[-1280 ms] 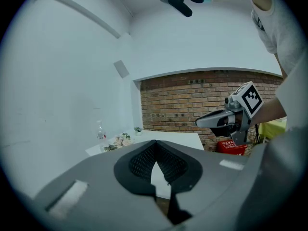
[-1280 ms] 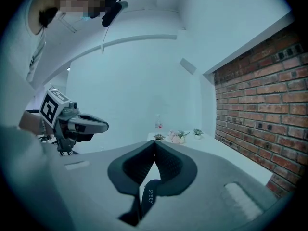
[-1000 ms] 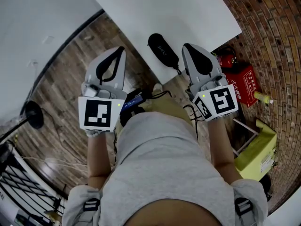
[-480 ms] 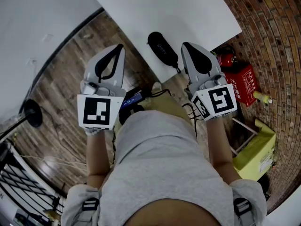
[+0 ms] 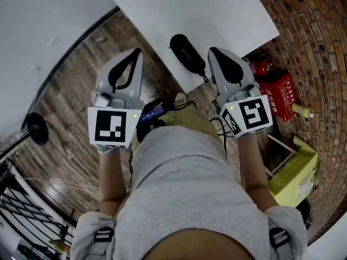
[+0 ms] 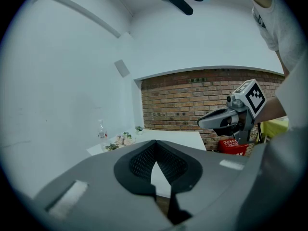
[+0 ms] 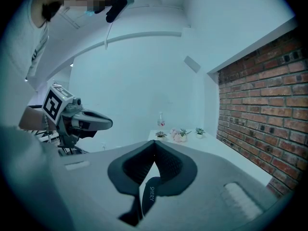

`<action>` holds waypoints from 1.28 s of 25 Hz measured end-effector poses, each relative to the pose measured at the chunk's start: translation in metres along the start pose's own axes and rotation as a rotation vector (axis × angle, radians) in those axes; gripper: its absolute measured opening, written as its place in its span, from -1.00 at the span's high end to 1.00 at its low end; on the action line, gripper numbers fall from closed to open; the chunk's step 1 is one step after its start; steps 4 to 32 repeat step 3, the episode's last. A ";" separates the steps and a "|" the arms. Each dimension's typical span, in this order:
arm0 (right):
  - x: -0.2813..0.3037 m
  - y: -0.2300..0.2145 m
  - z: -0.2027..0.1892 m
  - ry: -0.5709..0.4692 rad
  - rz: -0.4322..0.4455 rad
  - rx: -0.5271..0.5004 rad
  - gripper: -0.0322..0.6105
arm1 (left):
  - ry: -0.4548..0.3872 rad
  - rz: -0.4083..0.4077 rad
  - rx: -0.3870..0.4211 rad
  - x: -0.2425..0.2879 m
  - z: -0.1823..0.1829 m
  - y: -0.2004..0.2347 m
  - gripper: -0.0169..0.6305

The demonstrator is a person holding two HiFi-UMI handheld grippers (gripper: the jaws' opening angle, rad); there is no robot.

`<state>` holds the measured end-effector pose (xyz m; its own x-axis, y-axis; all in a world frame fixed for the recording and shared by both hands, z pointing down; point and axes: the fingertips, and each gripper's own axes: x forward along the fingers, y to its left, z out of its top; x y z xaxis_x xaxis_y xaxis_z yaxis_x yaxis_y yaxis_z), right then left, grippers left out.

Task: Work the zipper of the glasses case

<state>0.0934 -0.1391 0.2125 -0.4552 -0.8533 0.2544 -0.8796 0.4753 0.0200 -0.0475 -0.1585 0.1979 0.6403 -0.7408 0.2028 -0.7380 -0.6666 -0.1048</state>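
1 glasses case [image 5: 188, 54]: black, lying near the front edge of the white table [image 5: 217, 15], between your 2 gripper tips and touched by neither.
Left gripper [image 5: 138, 52]: jaws together, empty, over the floor.
Right gripper [image 5: 212, 51]: jaws together, empty, just beside the case.
Forearms: parallel, stretched forward.

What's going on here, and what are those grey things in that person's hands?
A person stands at a white table, holding a grey two-jaw gripper in each hand. The left gripper and right gripper are both shut and empty, held in the air. A black glasses case lies near the table's edge in front of them, and neither gripper touches it.
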 end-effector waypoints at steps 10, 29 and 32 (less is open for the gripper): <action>0.000 0.000 -0.001 0.001 0.000 -0.001 0.92 | -0.002 0.001 0.000 0.000 0.000 0.000 0.91; 0.000 0.000 -0.001 0.001 0.000 -0.001 0.92 | -0.002 0.001 0.000 0.000 0.000 0.000 0.91; 0.000 0.000 -0.001 0.001 0.000 -0.001 0.92 | -0.002 0.001 0.000 0.000 0.000 0.000 0.91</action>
